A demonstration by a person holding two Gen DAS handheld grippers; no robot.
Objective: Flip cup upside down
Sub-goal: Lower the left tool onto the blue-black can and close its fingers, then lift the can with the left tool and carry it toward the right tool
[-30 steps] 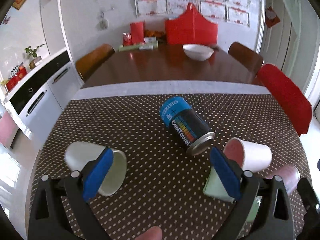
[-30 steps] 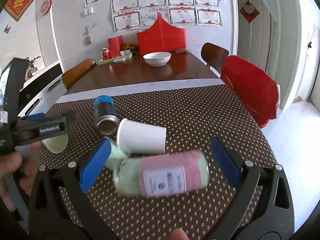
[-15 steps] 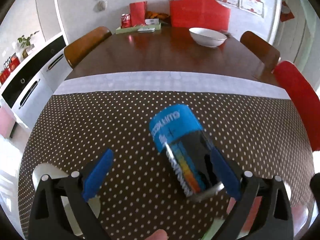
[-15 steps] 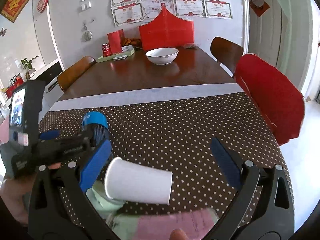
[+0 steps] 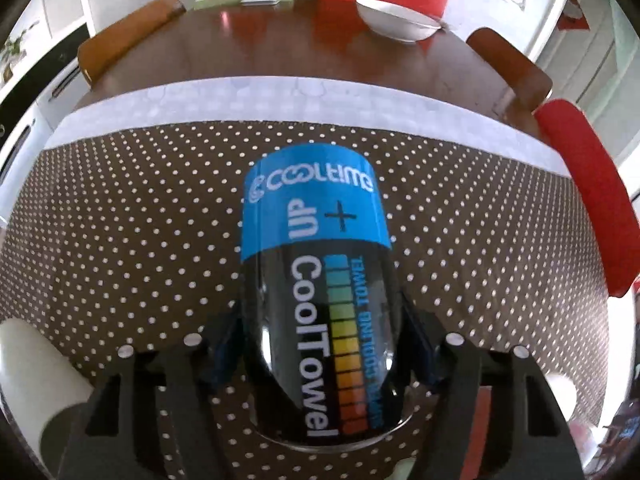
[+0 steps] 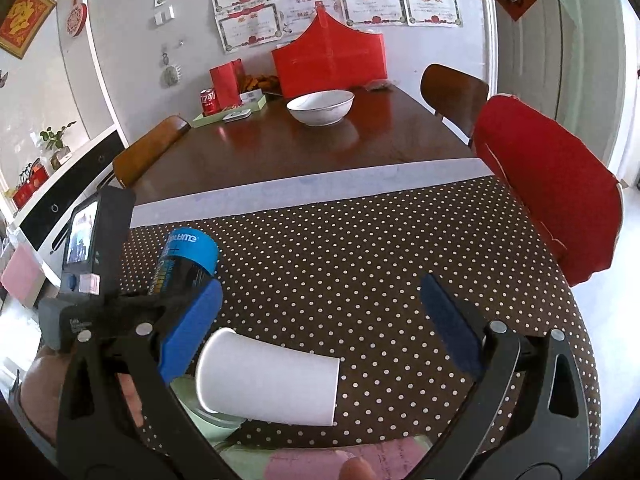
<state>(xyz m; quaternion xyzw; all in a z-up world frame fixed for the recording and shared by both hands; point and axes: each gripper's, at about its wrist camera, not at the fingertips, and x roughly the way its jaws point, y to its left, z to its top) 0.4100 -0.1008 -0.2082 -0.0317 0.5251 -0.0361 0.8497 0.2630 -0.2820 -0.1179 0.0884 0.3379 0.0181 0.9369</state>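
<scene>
A black and blue "CoolTowel" can-shaped cup [image 5: 320,292] lies on its side on the dotted tablecloth [image 5: 120,240], blue end pointing away. My left gripper [image 5: 322,344] is closed around its black body. The can also shows in the right wrist view [image 6: 186,266], held by the left gripper [image 6: 132,312]. My right gripper [image 6: 320,324] is open and empty above a white paper cup [image 6: 268,378] lying on its side between its fingers.
Another white paper cup [image 5: 36,372] lies at the left. A pink and green bottle [image 6: 320,460] lies near the front edge. A white bowl [image 6: 320,106], red boxes [image 6: 328,58] and a soda can [image 6: 208,102] stand far back. A red chair [image 6: 548,184] is on the right.
My left gripper moved forward onto the can and shut on its body. My right gripper drew back and up, so the white cup and bottle sit lower in its view.
</scene>
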